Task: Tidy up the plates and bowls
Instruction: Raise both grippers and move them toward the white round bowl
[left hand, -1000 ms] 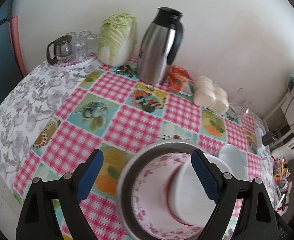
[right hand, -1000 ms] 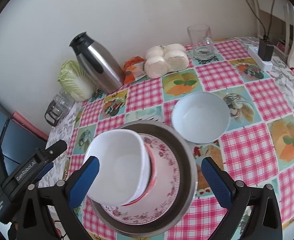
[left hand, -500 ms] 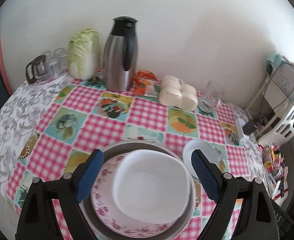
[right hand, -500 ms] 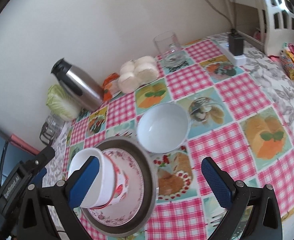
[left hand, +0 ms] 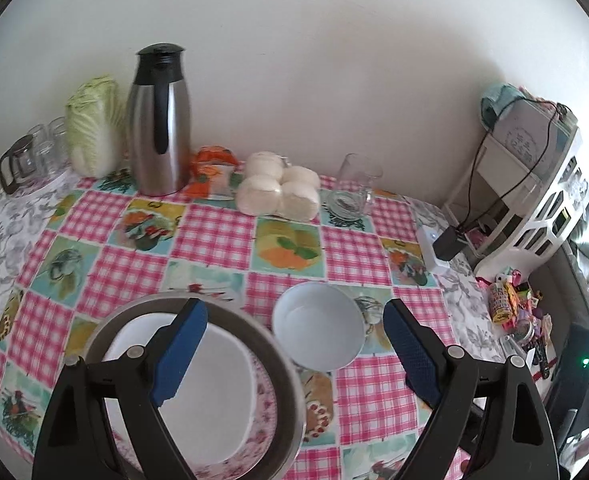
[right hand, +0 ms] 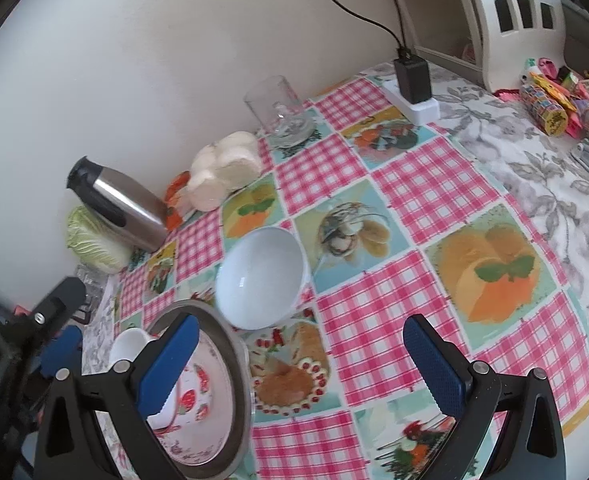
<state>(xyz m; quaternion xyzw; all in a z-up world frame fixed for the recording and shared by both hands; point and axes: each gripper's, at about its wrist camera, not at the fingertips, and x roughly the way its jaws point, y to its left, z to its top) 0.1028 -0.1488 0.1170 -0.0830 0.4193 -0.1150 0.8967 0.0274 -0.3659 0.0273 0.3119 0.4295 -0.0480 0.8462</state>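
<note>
Both grippers spread wide above the tablecloth [left hand: 214, 236], gripping nothing.

Left gripper [left hand: 294, 350] over the gap between metal pan [left hand: 282, 360] and white bowl [left hand: 318, 330]; square bowl [left hand: 206, 380] nested on floral plate [left hand: 264, 404] inside the pan. Right gripper [right hand: 300, 364] beside the white bowl [right hand: 260, 278], which sits just right of the pan [right hand: 238, 380], near the thermos [left hand: 158, 120].

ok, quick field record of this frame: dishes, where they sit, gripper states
surface: table with checked fruit-print tablecloth
stack: metal pan holding floral plate, square white bowl on top
loose dish: round white bowl on the cloth, just right of the pan, empty
left hand-held gripper: open, holding nothing
right hand-held gripper: open, holding nothing
background: thermos, cabbage, buns, glass mug along the wall
</note>
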